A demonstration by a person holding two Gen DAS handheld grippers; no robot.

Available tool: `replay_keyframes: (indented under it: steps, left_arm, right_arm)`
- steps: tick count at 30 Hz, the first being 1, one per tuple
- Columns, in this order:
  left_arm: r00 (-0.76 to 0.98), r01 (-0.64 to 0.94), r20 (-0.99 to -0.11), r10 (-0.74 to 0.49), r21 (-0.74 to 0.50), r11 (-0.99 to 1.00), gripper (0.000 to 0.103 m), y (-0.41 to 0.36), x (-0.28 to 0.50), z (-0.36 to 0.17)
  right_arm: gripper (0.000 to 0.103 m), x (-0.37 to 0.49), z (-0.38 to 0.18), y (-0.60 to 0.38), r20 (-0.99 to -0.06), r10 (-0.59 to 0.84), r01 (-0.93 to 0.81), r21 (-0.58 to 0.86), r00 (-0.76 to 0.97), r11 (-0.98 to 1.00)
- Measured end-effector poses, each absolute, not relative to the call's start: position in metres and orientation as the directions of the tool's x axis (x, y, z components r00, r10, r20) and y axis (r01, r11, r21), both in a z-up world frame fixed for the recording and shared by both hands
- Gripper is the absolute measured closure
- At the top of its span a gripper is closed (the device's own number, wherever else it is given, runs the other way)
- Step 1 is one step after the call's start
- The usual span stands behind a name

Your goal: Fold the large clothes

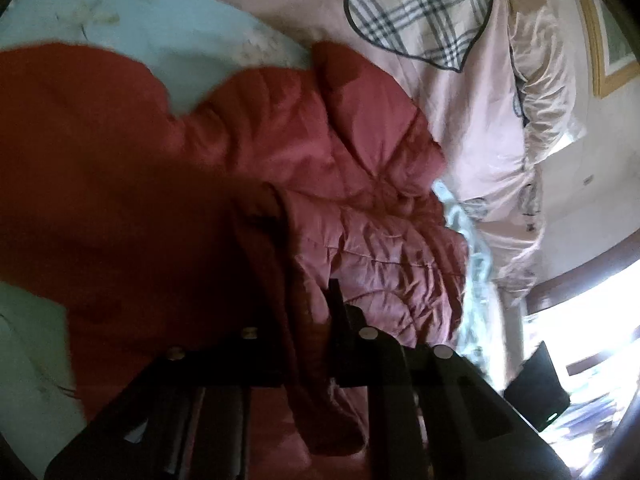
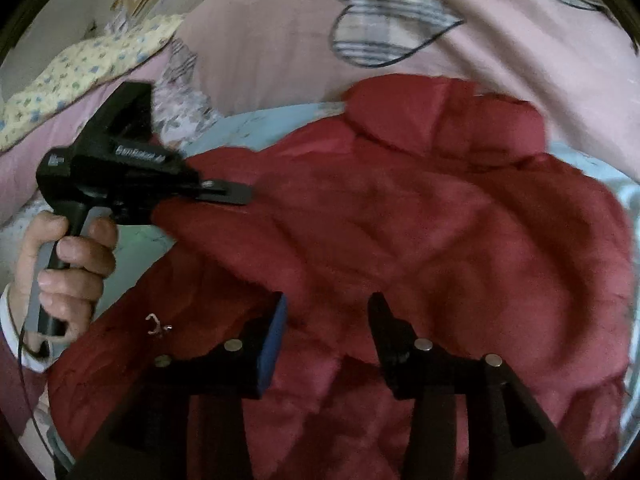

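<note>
Two hand-held grippers work over a red quilted jacket (image 1: pixel 352 184) spread on a pale blue sheet (image 1: pixel 160 36) atop a bed.

Left wrist view: the left gripper (image 1: pixel 316 312) has its jaws closed on a fold of the jacket, a ridge of red fabric running up between the dark fingers and over the left one, which is lost in shadow. The jacket fills the near and middle of the frame, its quilted panels brighter toward the right. Beyond it, at the far side, lies a pink duvet (image 1: pixel 472 112) bearing a plaid heart patch (image 1: pixel 420 16). At the far right edge, a framed picture (image 1: pixel 608 36) hangs on the wall, and bright window light washes out the near right corner.

Right wrist view: the right gripper (image 2: pixel 326 312) hovers just above the jacket with its jaws spread wide and nothing between them; a blue pad (image 2: pixel 272 344) lines the left finger. To the left, a hand (image 2: pixel 68 272) grips the handle of the left gripper, whose fingers (image 2: pixel 228 194) pinch the jacket's raised edge. The jacket's collar (image 2: pixel 444 116) lies at the far side, touching the pink duvet. A yellow floral pillow (image 2: pixel 80 76) sits at far left.
</note>
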State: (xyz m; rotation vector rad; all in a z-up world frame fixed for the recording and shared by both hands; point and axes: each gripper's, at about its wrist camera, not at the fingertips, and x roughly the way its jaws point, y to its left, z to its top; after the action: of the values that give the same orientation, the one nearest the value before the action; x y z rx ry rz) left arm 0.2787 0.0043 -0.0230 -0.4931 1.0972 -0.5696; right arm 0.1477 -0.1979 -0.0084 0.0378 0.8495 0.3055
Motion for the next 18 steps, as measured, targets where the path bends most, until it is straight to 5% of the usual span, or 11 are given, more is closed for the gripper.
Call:
replay_keyframes:
  steps: [12, 14, 18]
  left_arm:
    - [0.476, 0.308, -0.778, -0.411, -0.290, 0.906, 0.089, -0.012, 0.270, -0.001]
    - [0.493, 0.309, -0.783, -0.379, -0.249, 0.918, 0.086, -0.016, 0.269, -0.001]
    - [0.581, 0.256, -0.765, -0.278, -0.152, 0.955, 0.062, -0.014, 0.256, 0.012]
  right_arm:
    - [0.058, 0.178, -0.007, -0.320, -0.744, 0.069, 0.101, 0.180, 0.664, 0.978]
    - [0.057, 0.186, -0.022, -0.331, -0.779, 0.062, 0.143, 0.192, 0.624, 0.971]
    - [0.057, 0.193, -0.044, -0.337, -0.802, 0.048, 0.173, 0.187, 0.595, 0.967]
